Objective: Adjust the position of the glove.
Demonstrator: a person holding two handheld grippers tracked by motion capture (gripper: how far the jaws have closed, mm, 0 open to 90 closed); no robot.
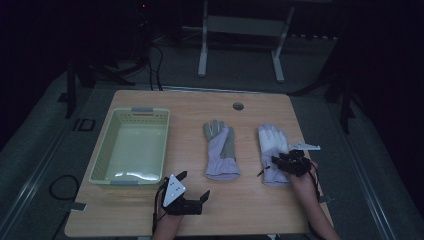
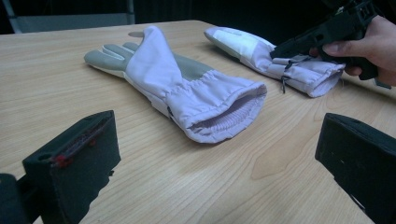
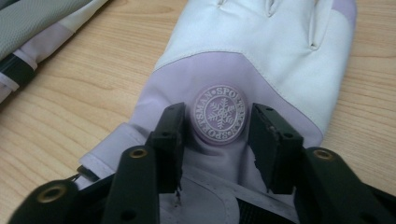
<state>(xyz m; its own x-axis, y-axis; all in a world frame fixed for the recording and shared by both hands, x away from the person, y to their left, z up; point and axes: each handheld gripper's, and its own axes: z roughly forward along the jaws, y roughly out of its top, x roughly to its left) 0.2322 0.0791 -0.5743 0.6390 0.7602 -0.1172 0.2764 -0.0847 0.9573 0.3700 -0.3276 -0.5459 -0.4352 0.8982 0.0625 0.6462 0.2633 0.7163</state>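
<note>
Two lilac and white gloves lie flat on the wooden table [image 1: 165, 105]. The left glove [image 1: 221, 150] [image 2: 187, 88] shows grey fingers, with its cuff mouth facing my left gripper. My left gripper [image 1: 194, 184] [image 2: 218, 126] rests near the table's front edge, open wide with nothing between its jaws. The right glove [image 1: 272, 142] [image 2: 261, 51] [image 3: 261, 51] lies back up. My right gripper [image 1: 278, 161] [image 2: 299, 44] [image 3: 218, 112] sits low over its wrist end. Its jaws stand apart on either side of a round snowflake badge [image 3: 218, 114] without pinching it.
A pale green slotted basket [image 1: 102, 160] stands empty on the table's left side. A cable hole [image 1: 238, 106] sits near the far edge. Beyond the table a white desk frame [image 1: 202, 45] stands on the dark floor. A cable loop [image 1: 62, 185] lies on the floor at left.
</note>
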